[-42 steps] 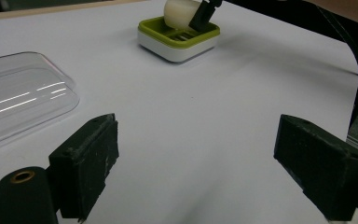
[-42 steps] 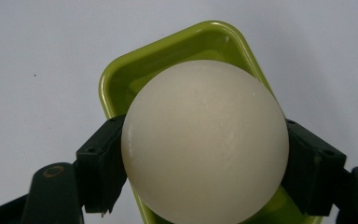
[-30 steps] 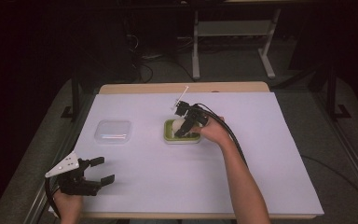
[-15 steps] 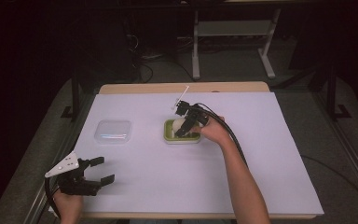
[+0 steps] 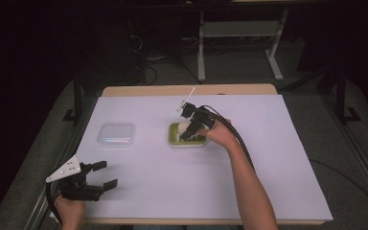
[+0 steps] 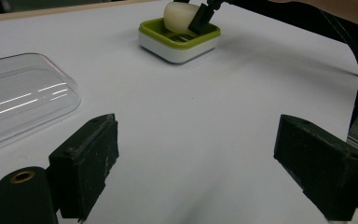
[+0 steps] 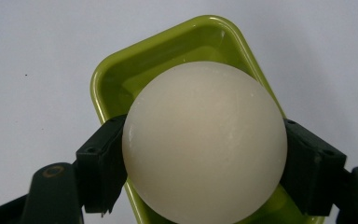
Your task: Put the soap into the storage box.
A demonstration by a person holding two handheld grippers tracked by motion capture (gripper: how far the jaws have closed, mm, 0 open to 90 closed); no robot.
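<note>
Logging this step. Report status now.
Right tongs shut on soap bar over green dish. Left tongs open, idle. Clear lid off aside.

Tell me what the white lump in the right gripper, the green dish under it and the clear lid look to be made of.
White lump: likely soap, judging by its matte, waxy, cream surface with faint scuffs and rounded shape. Green dish: probably plastic, smooth and glossy, with soft highlights on its rim and a white base. Clear lid: seemingly thin transparent plastic, shown by sharp light streaks and the table visible through it.
</note>
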